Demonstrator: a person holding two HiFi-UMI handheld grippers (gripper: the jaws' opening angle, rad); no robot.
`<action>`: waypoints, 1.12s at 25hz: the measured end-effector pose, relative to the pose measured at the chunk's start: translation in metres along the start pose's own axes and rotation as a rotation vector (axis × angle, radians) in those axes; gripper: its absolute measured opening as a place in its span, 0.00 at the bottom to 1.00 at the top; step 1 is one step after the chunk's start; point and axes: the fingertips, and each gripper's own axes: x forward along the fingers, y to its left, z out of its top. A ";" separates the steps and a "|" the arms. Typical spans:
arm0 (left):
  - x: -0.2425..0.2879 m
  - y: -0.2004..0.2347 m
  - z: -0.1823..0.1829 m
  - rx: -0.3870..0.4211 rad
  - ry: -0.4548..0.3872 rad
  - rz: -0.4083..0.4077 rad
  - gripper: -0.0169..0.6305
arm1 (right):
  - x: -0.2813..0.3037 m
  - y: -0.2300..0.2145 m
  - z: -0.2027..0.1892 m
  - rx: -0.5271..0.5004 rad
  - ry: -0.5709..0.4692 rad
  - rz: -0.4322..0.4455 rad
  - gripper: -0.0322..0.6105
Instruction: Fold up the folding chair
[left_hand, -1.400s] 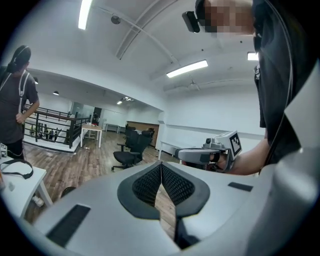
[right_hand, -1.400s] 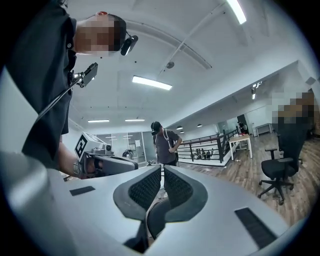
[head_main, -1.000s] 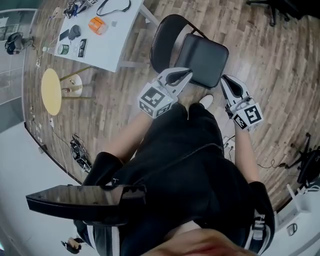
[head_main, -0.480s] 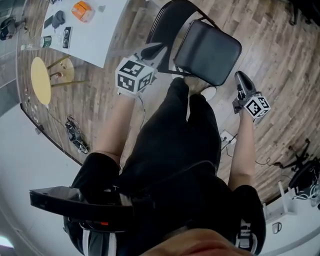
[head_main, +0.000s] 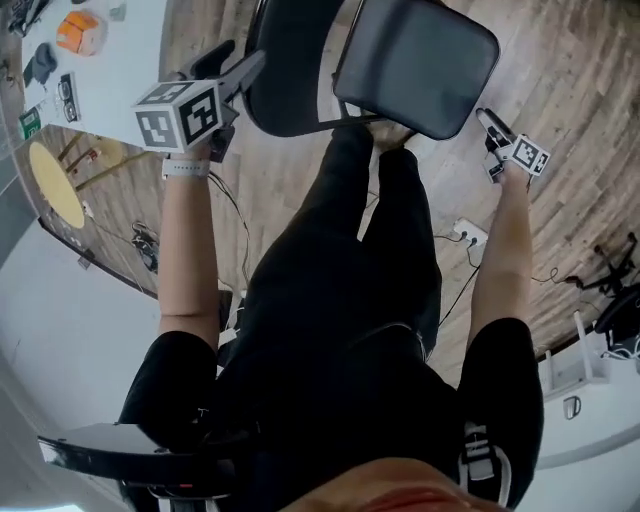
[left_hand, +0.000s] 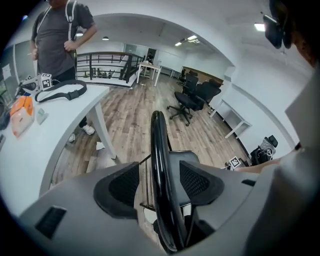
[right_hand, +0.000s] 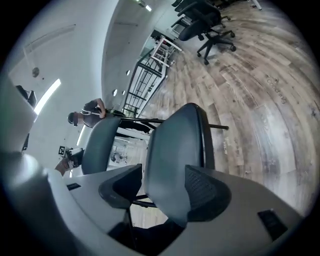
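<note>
A black folding chair stands unfolded on the wood floor in front of my legs, with its seat (head_main: 420, 65) towards me and its backrest (head_main: 290, 70) to the left of the seat. My left gripper (head_main: 245, 70) is at the backrest's edge. In the left gripper view its jaws are opening, and the backrest's black rim (left_hand: 159, 150) runs between the pads with a gap on each side. My right gripper (head_main: 488, 122) is low at the seat's right edge. Its jaws are also opening and straddle the padded seat (right_hand: 172, 145) without clamping it.
A white table (head_main: 110, 60) with an orange object (head_main: 78, 30) and small items stands at the left, with a yellow round stool (head_main: 55, 185) beside it. A person (left_hand: 60, 35) stands at the table. A power strip (head_main: 468, 235) and cables lie on the floor, and office chairs (left_hand: 192, 97) stand further off.
Both grippers have gone from in front of my body out to the chair, the left to the backrest and the right down to the seat's edge. Their jaws, shut before, now stand apart.
</note>
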 end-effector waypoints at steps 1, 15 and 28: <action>0.004 0.004 -0.002 0.001 0.013 -0.001 0.39 | 0.004 -0.014 -0.002 0.004 0.010 -0.016 0.43; 0.064 -0.012 -0.007 -0.002 0.226 -0.139 0.36 | 0.076 -0.091 0.015 -0.009 0.072 0.028 0.54; 0.058 -0.030 -0.009 -0.053 0.293 -0.200 0.14 | 0.086 -0.082 0.014 0.062 0.095 0.116 0.53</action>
